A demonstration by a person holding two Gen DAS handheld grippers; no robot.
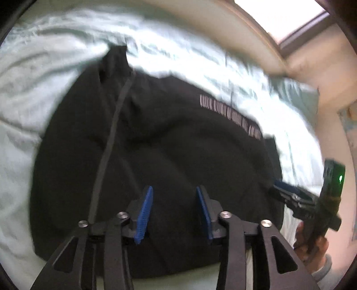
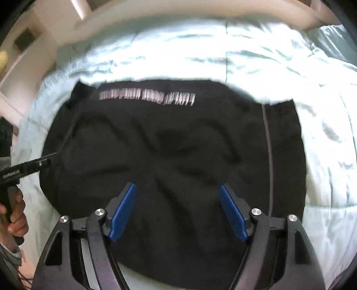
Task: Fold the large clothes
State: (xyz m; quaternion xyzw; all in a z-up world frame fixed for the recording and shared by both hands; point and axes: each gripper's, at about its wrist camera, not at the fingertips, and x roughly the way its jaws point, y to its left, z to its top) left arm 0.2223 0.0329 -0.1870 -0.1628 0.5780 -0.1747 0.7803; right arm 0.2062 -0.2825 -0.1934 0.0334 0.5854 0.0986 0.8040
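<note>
Lying creased on pale quilting (image 2: 256,55), the black garment (image 2: 169,142) seemingly underlies both gaping, empty hand-held grippers (image 1: 174,212) (image 2: 177,212).

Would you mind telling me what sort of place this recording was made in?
Most likely a bedroom: the black garment lies spread on a bed with a pale quilted cover, a padded headboard curves behind it, and a window sits above.
</note>
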